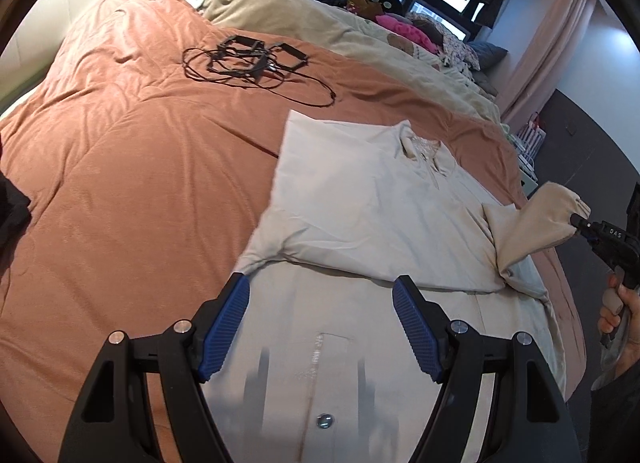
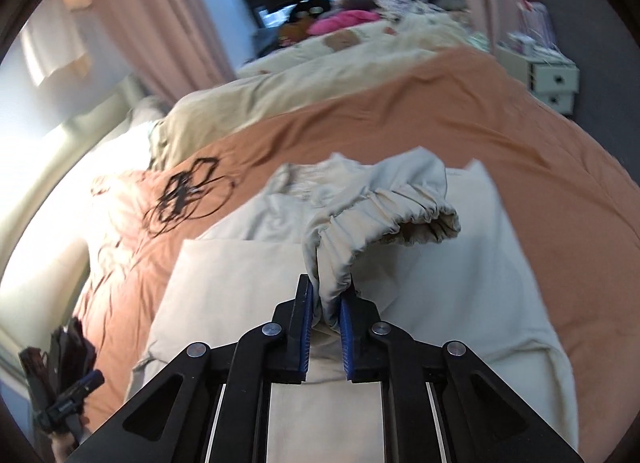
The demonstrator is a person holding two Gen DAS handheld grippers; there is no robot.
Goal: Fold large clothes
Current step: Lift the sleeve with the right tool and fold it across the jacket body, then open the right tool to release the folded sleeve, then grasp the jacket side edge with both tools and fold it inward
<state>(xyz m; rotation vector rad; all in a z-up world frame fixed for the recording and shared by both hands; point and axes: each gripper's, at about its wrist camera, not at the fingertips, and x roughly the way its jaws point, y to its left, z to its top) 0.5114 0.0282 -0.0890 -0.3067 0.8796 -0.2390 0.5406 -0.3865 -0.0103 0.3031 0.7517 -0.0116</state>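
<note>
A large cream shirt (image 1: 360,203) lies flat on the orange bedspread (image 1: 140,183), collar toward the far side, one sleeve folded across its body. My left gripper (image 1: 320,291) is open and empty, hovering over the shirt's lower front near a button (image 1: 325,420). My right gripper (image 2: 326,295) is shut on the cream sleeve (image 2: 384,211) at its gathered cuff and holds it lifted above the shirt (image 2: 248,287). The lifted sleeve (image 1: 536,223) and the right gripper (image 1: 580,223) also show at the right of the left wrist view.
A tangle of black straps and cord (image 1: 252,63) lies on the bedspread beyond the shirt. A beige duvet (image 1: 320,19) and a pile of clothes (image 1: 404,27) lie further back. A white drawer unit (image 2: 556,83) stands beside the bed.
</note>
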